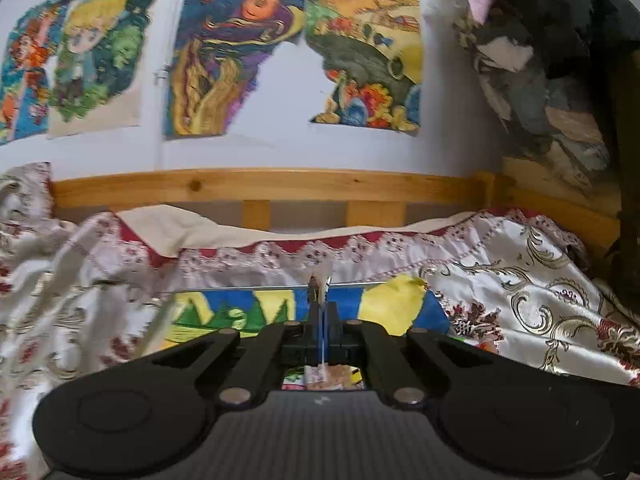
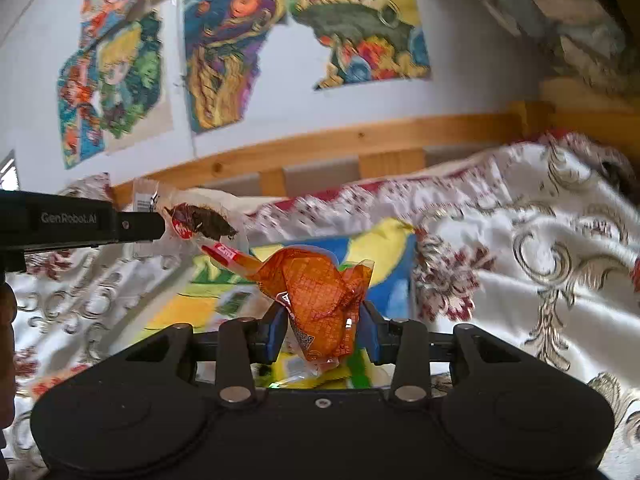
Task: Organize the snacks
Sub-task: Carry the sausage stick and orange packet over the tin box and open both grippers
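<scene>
My left gripper (image 1: 321, 312) is shut on the thin edge of a clear wrapper, which I see edge-on between the pads. In the right wrist view that left gripper (image 2: 156, 226) reaches in from the left and holds up the clear-wrapped dark brown snack (image 2: 204, 222). My right gripper (image 2: 324, 320) is shut on an orange-wrapped snack (image 2: 316, 300), which bulges up between the blue pads. Both snacks hang above a blue, yellow and green painted sheet (image 2: 224, 292) lying on the bed (image 1: 240, 312).
A white bedspread with gold and red ornaments (image 1: 540, 280) covers the bed all around. A wooden rail (image 1: 280, 184) runs behind it below a wall of coloured drawings (image 1: 236, 52). Piled cloth (image 1: 540, 80) rises at the far right.
</scene>
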Available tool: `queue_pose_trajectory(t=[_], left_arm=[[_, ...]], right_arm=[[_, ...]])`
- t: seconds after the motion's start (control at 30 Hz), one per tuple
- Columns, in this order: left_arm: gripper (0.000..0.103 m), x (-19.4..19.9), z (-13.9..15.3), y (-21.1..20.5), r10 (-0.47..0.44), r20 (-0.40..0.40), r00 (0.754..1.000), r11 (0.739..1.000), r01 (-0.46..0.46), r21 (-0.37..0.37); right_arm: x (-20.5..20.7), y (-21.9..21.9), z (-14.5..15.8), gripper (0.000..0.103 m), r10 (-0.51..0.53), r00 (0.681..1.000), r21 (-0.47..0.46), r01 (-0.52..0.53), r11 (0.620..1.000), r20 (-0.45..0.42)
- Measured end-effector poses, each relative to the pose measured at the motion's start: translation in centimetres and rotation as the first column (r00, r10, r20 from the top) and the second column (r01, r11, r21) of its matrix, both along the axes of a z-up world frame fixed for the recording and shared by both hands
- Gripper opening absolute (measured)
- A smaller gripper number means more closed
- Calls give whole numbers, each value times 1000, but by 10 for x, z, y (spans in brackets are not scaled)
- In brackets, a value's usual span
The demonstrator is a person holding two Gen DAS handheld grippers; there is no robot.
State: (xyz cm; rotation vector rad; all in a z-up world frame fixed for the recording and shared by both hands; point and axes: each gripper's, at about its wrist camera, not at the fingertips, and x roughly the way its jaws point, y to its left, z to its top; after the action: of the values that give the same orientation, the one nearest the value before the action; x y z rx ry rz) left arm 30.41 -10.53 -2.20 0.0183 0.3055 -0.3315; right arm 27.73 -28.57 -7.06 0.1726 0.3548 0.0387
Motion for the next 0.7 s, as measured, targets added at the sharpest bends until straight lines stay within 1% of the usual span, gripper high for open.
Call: queue_pose_trajectory(t=[0.1,0.2,0.4,0.5,0.57,0.63,0.67,0.7], left_arm=[[0,10,-16,1,3,-16,1000,1000,-4,-16],[0,17,-27,6,29,-40,999,999,-31,-33],[1,25,-41,12,94,-109,990,996,-94,3],[4,29,-47,13,127,-151,980,992,-124,29],[5,32,-49,15,141,-187,972,990,-139,25],[7,34,-52,18,148,-224,963,989,-147,19],[14,35,-53,19,149,-242,959,989,-150,16],[16,36,-54,21,151,-261,954,988,-154,9]], right_arm=[[9,-1,-14,41,-32,999,-4,32,999,-24],[14,0,-22,41,-40,999,12,40,999,-20],[23,10,-23,43,-26,999,12,27,1000,-29],[25,16,-23,45,-19,999,5,20,1000,-40],[25,19,-22,46,-17,999,1,17,1000,-50],[26,19,-21,47,-6,998,16,7,1000,-69],[27,19,-21,48,-5,997,25,7,1000,-75],[26,19,-20,49,-7,997,30,9,1000,-79]])
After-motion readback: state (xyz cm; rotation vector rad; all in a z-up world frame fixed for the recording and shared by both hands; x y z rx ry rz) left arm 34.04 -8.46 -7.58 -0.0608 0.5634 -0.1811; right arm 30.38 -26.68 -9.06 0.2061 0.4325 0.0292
